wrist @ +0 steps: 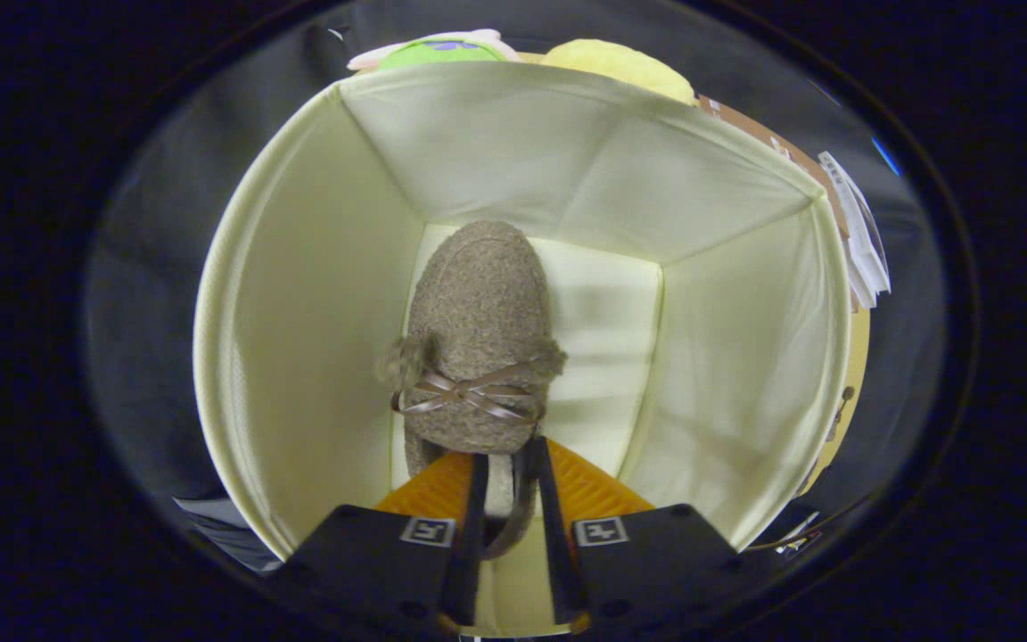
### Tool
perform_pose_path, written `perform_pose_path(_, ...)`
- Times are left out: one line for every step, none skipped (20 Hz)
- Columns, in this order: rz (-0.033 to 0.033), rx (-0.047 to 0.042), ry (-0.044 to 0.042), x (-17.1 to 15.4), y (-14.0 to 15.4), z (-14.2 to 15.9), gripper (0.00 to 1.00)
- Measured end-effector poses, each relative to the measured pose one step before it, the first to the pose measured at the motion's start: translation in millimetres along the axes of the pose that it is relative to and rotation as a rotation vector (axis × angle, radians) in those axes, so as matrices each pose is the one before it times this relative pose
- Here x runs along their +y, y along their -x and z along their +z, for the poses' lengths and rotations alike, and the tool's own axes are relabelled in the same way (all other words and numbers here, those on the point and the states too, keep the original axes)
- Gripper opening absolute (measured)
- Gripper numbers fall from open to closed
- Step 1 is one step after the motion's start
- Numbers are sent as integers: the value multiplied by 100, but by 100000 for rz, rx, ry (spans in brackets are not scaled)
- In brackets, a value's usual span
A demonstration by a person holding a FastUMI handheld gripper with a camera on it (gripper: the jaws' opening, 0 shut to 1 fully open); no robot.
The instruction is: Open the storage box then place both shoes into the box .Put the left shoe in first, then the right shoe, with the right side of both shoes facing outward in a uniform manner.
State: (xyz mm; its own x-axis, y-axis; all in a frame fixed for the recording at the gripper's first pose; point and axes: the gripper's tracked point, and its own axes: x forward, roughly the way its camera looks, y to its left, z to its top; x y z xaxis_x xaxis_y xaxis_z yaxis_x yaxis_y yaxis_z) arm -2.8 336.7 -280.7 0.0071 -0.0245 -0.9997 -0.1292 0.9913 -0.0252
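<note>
I have the gripper (506,499) pinched narrow on the heel rim of the soft, light, floppy slipper (478,348), which hangs toe-down inside the open storage box (299,294), near its left wall; that rim is my safest hold.

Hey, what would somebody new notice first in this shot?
A fuzzy brown shoe with a ribbon bow hangs inside the cream storage box, its heel pinched in the gripper, whose jaws press on it. Beyond the box's far rim peek green and yellow plush toys.
</note>
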Motion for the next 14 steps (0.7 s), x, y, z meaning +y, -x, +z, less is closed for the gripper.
perform_pose_path(1888,-235,-688,140,866,-171,78)
perform_pose_path(1597,-543,-1448,161,136,-207,90)
perform_pose_path(1496,-306,-975,163,1288,-187,100)
perform_pose_path(636,-96,-808,-258,811,-600,99)
perform_pose_path(-427,-195,-610,-441,982,-359,100)
perform_pose_path(-1037,9,-716,-616,957,-503,100)
perform_pose_path(-1140,-211,-1077,-745,997,-438,100)
perform_pose_path(-1016,-782,-1489,-836,1012,-348,100)
perform_pose_path(-959,-683,-1554,-876,1022,-305,100)
perform_pose_path(-1572,-996,-1165,-1200,883,-246,100)
perform_pose_path(-2018,-786,-885,-1355,905,-154,100)
perform_pose_path(-2184,-720,-590,-1453,745,-69,100)
perform_pose_path(-2215,-613,-862,-1558,566,-28,100)
perform_pose_path(-1791,-710,-911,-1501,391,-121,100)
